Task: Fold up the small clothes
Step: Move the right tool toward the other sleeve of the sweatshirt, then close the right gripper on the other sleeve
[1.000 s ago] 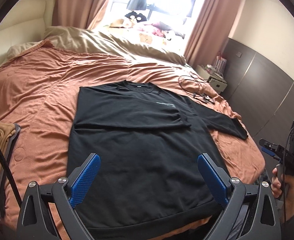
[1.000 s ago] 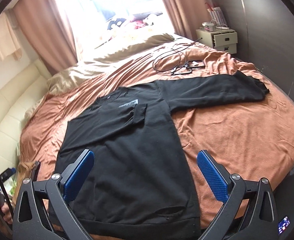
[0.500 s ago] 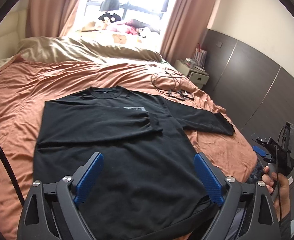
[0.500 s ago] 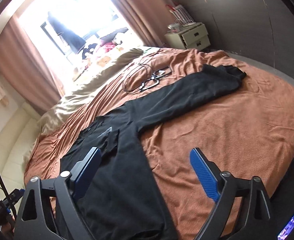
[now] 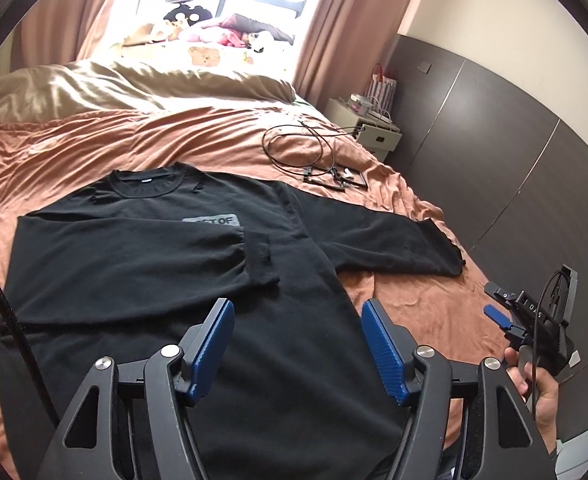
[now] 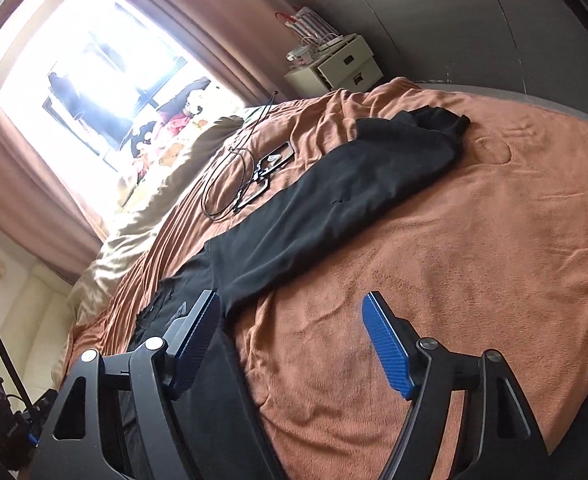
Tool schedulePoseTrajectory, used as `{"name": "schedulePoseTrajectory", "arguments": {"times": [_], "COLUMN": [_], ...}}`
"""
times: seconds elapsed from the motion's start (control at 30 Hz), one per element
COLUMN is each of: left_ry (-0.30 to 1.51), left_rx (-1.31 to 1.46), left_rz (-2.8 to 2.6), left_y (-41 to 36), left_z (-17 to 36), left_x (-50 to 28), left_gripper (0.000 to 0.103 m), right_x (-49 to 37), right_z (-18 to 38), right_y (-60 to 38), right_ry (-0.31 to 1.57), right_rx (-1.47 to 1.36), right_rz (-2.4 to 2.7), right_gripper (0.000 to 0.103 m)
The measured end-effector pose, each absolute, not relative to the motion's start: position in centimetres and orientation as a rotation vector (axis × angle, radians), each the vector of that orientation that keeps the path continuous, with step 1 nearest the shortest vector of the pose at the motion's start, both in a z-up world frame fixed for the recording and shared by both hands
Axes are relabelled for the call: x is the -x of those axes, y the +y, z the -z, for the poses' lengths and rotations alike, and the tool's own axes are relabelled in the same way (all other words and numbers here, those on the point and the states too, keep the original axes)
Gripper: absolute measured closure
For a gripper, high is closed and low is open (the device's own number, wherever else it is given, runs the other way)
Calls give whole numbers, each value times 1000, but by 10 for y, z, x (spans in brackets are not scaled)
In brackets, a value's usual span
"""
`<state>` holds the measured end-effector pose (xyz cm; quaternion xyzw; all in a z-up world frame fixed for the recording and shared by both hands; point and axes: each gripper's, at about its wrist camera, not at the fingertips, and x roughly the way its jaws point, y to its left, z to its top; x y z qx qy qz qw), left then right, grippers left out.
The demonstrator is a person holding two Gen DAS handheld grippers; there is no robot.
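Note:
A black long-sleeved sweater (image 5: 173, 280) lies flat on the rust-coloured bedspread (image 5: 113, 140), neck toward the window. Its left sleeve is folded across the chest; the right sleeve (image 5: 386, 240) stretches out to the right. My left gripper (image 5: 298, 344) hovers over the sweater's lower body, jaws closing, no cloth pinched between them. My right gripper (image 6: 294, 340) hangs above the bedspread (image 6: 474, 260) just right of the sweater's side, facing the outstretched sleeve (image 6: 354, 188); its jaws are closing too, with nothing held. A hand holding the right gripper (image 5: 534, 320) shows at the right edge in the left wrist view.
A black cable coil and small flat items (image 5: 318, 156) lie on the bedspread beyond the sleeve. A beige duvet (image 5: 133, 84) covers the head end. A white bedside cabinet (image 6: 338, 64) stands by the dark wall panels. Soft toys sit on the windowsill (image 5: 213, 28).
Both grippers have swung right and lower, toward the outstretched sleeve, and the right one has rolled. Both pairs of jaws have narrowed. The sweater has not moved.

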<state>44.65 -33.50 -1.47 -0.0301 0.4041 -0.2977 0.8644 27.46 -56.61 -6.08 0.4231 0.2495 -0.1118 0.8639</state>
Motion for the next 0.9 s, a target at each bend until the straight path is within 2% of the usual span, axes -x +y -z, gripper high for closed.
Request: {"name": "schedulePoseTrajectory", "arguments": {"times": [0.47,0.7,0.9], "left_ry": [937,989,1020], "left_rx": [20,9,-1], "left_rz": [660,676,691], "left_y": [-419,-458,-486], "left_z": [61,91,114], "left_x": [-514,-544,-564], "left_gripper": [61,75,82], "right_x": [-339,-380,-402], "right_z": [140,159,167], "right_y": [-637,-647,-656], "right_ry": [511,557,588], "right_rx": [-1189,-1194,-1199], "right_rz": [292,319,338], "right_gripper": [62,70,75]}}
